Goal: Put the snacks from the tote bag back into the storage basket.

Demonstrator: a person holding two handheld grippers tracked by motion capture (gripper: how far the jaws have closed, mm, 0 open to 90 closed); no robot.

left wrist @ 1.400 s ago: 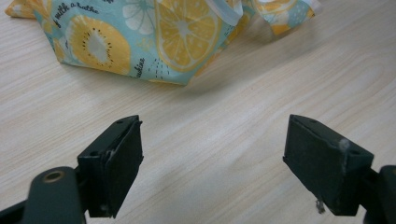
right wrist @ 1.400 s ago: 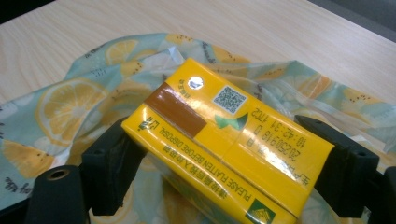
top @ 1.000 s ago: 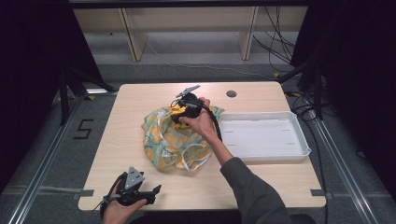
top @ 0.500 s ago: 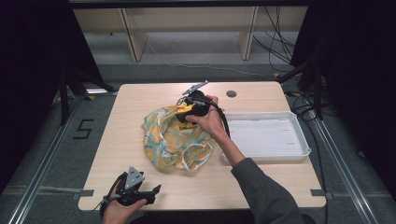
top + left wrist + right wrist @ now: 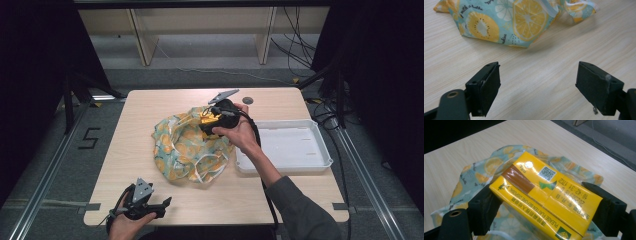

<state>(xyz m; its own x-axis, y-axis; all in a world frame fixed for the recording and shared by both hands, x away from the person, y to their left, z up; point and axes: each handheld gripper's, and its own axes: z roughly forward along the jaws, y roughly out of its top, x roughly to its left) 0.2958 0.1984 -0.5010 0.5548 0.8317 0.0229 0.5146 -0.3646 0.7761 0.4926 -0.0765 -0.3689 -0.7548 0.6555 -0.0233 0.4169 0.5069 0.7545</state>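
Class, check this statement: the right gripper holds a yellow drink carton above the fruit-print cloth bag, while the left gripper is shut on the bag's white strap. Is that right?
Not quite. The left gripper is open and holds nothing; the left gripper view shows its jaws wide apart over the bare wooden table, short of the fruit-print cloth bag. The right gripper does hold the yellow drink carton above the bag.

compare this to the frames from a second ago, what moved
The right gripper, shut on the yellow drink carton, has drifted a little toward the far right over the fruit-print bag, in the direction of the white tray. Nothing was taken hold of or let go. The left gripper stayed open at the near table edge; the bag and tray have not shifted.
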